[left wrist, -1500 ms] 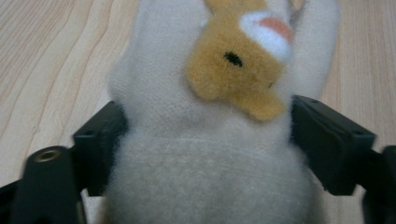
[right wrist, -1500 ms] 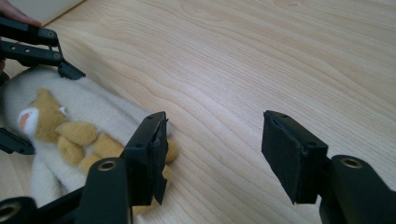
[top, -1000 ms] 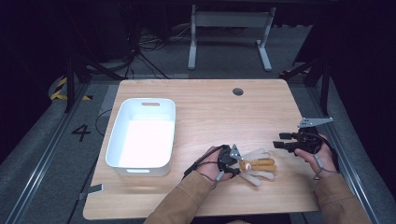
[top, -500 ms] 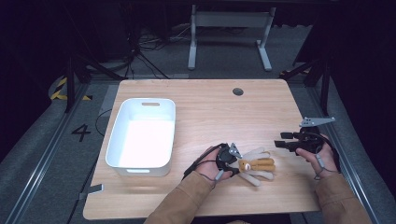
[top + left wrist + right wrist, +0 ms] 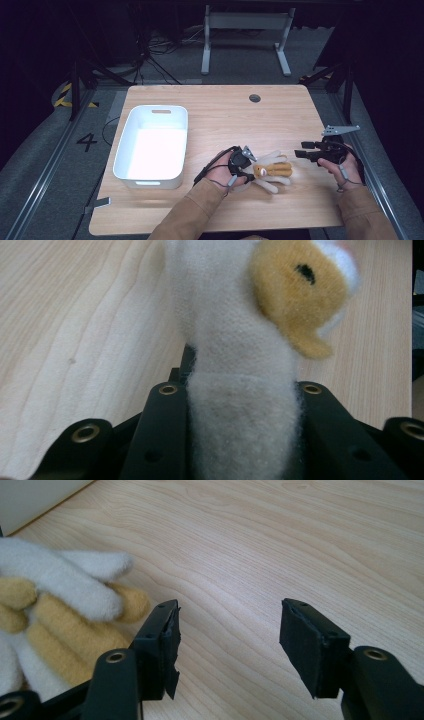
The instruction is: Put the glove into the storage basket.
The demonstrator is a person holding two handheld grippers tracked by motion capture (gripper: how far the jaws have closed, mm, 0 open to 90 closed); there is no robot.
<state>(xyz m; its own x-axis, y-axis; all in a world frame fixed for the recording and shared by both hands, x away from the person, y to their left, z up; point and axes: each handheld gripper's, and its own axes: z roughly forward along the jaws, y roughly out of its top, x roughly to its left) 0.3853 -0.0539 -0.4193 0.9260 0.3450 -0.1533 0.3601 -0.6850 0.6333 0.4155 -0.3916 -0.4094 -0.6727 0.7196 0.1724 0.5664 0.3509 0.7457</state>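
Two hand-held grippers at the near edge of the table — one clamped, one spread.

The left gripper (image 5: 246, 165), held in the left hand (image 5: 220, 173), lies low near the table's front middle and points toward the person's right; in the left gripper view its two black jaws press against either side of a soft toy (image 5: 240, 390), gripping a white limb between them. The right gripper (image 5: 306, 151), held in the right hand (image 5: 345, 167) near the right edge, points toward the left one — its jaws stand well apart with nothing between them, just beside the toy. Both forearms, in tan sleeves, enter from the bottom of the high view.
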